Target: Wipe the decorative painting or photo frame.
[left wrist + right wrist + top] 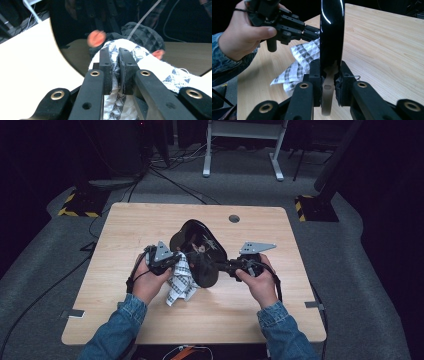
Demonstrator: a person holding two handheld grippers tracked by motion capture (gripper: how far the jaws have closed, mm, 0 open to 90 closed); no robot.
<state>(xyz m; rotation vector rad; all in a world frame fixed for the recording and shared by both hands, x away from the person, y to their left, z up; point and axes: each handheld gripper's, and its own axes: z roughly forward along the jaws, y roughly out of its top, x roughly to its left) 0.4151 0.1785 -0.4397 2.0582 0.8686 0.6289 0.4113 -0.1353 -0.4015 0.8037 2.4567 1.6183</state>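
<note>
A glossy black oval mirror [197, 242] is held tilted above the wooden table [250, 310]. Its pale wooden handle [327, 92] sits between the jaws of my right gripper [329, 65], which is shut on it. That gripper [220, 267] comes in from the mirror's right. My left gripper [115, 53] is shut on a white cloth with a grey triangle pattern [150, 67] and presses it against the mirror's face [75, 22], which reflects the cloth. In the high view the left gripper [179, 261] is at the mirror's left edge and the cloth [180, 282] hangs down to the table.
A round cable hole [234, 218] sits near the table's far edge. Beyond the table stand a white desk frame [240, 150] and two bases with yellow-black stripes [80, 205] [312, 205]. Cables run over the grey carpet.
</note>
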